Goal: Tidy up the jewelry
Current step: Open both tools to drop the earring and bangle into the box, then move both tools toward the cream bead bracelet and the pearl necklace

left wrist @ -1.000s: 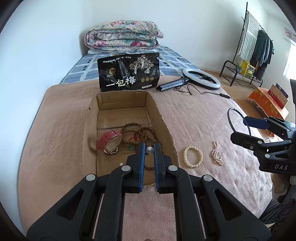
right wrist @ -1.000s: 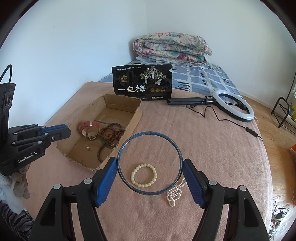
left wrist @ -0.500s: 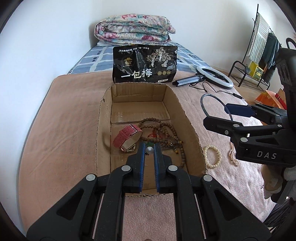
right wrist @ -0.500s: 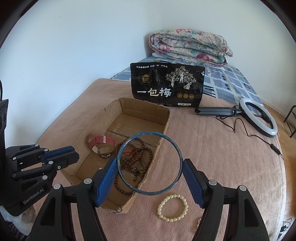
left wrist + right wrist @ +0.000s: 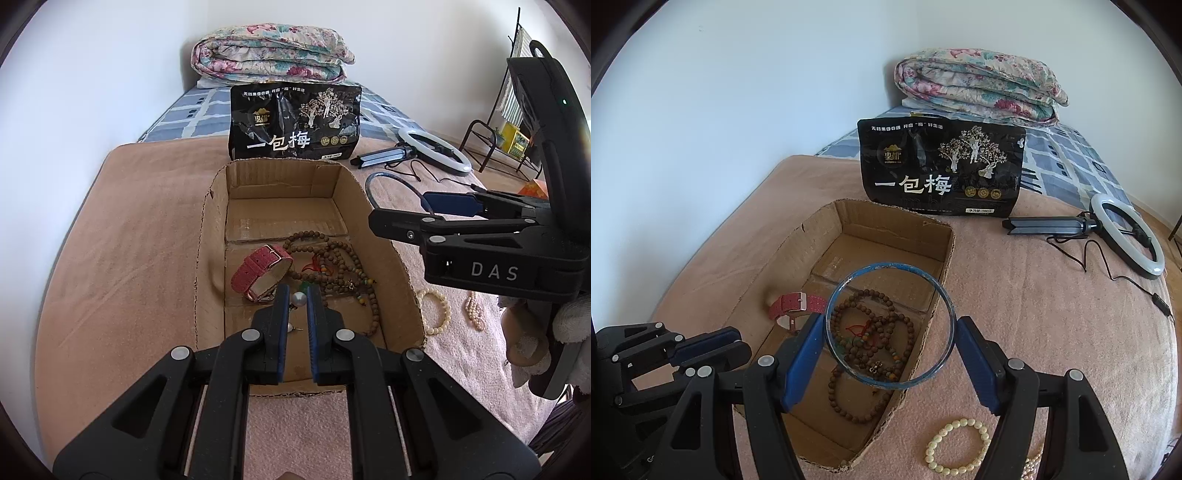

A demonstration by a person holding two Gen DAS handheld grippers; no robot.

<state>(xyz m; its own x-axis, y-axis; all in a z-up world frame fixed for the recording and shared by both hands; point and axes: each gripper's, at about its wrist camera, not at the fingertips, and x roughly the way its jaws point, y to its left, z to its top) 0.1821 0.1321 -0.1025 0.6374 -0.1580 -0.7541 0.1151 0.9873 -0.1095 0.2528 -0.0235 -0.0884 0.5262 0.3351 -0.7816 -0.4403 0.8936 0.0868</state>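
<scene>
the left gripper was clamped on a pearl earring; a blue bangle was held wide by the right gripper above the cardboard box, beads beneath, a cream bracelet at 5 o'clock.

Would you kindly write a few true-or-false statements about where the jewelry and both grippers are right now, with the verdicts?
1. The right gripper is shut on a blue bangle. True.
2. The left gripper is open and holds nothing. False: it is shut on a small pearl earring.
3. The pink-strapped watch lies inside the cardboard box. True.
4. The cream bead bracelet lies inside the box. False: it lies on the pink blanket beside the box.
5. The brown wooden bead necklace hangs from the ring light. False: it lies in the box.
</scene>
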